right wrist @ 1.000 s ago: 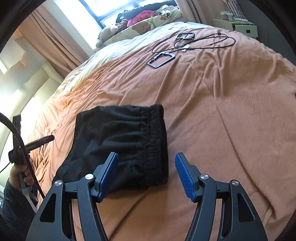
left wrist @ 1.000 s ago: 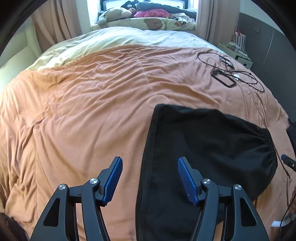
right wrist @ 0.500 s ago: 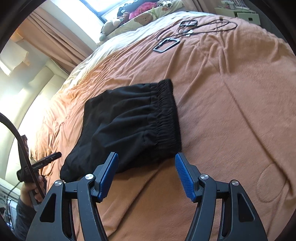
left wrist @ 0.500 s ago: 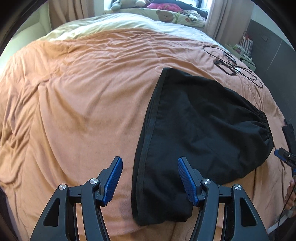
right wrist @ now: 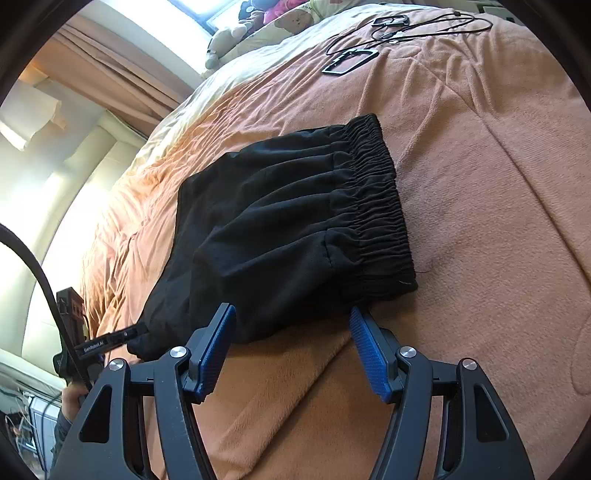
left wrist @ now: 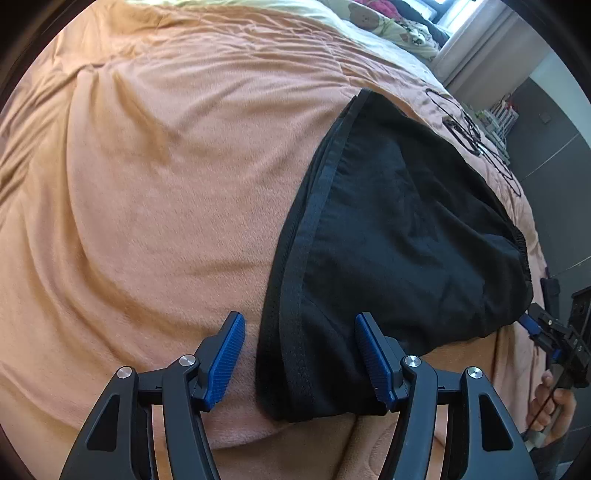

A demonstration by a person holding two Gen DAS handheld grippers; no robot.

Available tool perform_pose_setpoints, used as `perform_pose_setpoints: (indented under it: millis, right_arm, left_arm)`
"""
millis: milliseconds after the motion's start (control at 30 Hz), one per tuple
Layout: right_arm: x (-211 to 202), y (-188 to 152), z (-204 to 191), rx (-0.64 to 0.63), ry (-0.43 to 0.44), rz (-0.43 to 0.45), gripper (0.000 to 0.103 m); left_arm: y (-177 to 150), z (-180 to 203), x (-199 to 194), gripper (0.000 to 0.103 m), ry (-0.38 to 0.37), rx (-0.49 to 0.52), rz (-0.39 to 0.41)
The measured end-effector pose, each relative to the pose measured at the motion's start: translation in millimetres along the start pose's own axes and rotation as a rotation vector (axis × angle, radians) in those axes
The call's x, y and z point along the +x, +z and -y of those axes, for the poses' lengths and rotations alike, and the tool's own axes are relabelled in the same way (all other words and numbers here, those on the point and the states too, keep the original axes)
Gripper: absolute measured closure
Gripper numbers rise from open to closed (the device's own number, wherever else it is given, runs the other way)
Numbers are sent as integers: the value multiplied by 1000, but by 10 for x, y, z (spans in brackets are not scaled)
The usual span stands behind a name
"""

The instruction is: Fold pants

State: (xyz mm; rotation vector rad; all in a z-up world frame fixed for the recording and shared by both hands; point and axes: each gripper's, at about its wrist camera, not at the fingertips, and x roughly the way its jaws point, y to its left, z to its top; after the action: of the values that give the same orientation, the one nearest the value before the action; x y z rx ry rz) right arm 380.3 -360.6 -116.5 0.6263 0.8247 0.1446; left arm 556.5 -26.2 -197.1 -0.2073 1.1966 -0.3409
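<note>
Black pants (left wrist: pixel 399 229) lie folded flat on an orange blanket (left wrist: pixel 147 192). In the left wrist view their stitched hem edge runs toward me, and its near corner lies between the blue pads of my left gripper (left wrist: pixel 299 354), which is open and close above the cloth. In the right wrist view the pants (right wrist: pixel 280 221) show their elastic waistband (right wrist: pixel 376 206) on the right. My right gripper (right wrist: pixel 291 347) is open at the near edge of the pants, its pads not pressing on the cloth. Each gripper shows at the edge of the other's view: the right gripper (left wrist: pixel 543 328), the left gripper (right wrist: pixel 107 339).
Black cables and a small black frame (right wrist: pixel 351 61) lie on the blanket beyond the pants. Pillows and soft toys (right wrist: pixel 258 26) sit at the head of the bed under a window. The person's hand (left wrist: pixel 554 406) shows at the right edge.
Both grippers have come down toward the pants. The left one rolled and moved closer, so the hem corner now lies between its fingers. The right one neared the waistband side.
</note>
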Motion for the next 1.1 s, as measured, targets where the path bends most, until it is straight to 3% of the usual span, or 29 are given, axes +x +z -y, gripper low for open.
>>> perform_pose_setpoints:
  millis: [300, 367, 500, 533, 567, 600, 633, 667, 700, 767, 1100]
  right_arm:
    - [159, 35, 116, 75, 26, 3, 41]
    - [194, 4, 164, 118, 32, -8, 41]
    - [186, -32, 233, 161, 56, 9, 41]
    - [195, -26, 239, 161, 54, 13, 41]
    - [200, -15, 245, 167, 53, 19, 41]
    - [201, 2, 261, 173, 53, 25, 43]
    - [191, 22, 264, 178, 47, 40, 48]
    - [187, 17, 261, 176, 38, 48, 65]
    - [181, 29, 266, 175, 30, 54, 78]
    - [176, 1, 251, 177, 48, 48, 86]
    - [-9, -81, 52, 95, 54, 72, 91]
  left_arm:
    - [-5, -93, 88, 40, -65, -92, -49]
    - [-70, -134, 53, 48, -98, -141, -63]
    - [-190, -192, 9, 52, -141, -173, -52]
    - [-194, -210, 5, 56, -147, -181, -47]
    - [-189, -227, 9, 65, -148, -188, -45]
    - [-188, -249, 5, 72, -139, -193, -45]
    - [-184, -262, -2, 88, -126, -196, -43]
    - [-182, -263, -14, 94, -117, -194, -42]
    - [-189, -253, -43, 94, -100, -189, -36]
    - [-197, -220, -96, 96, -86, -177, -19]
    - [-247, -152, -507, 96, -89, -162, 54]
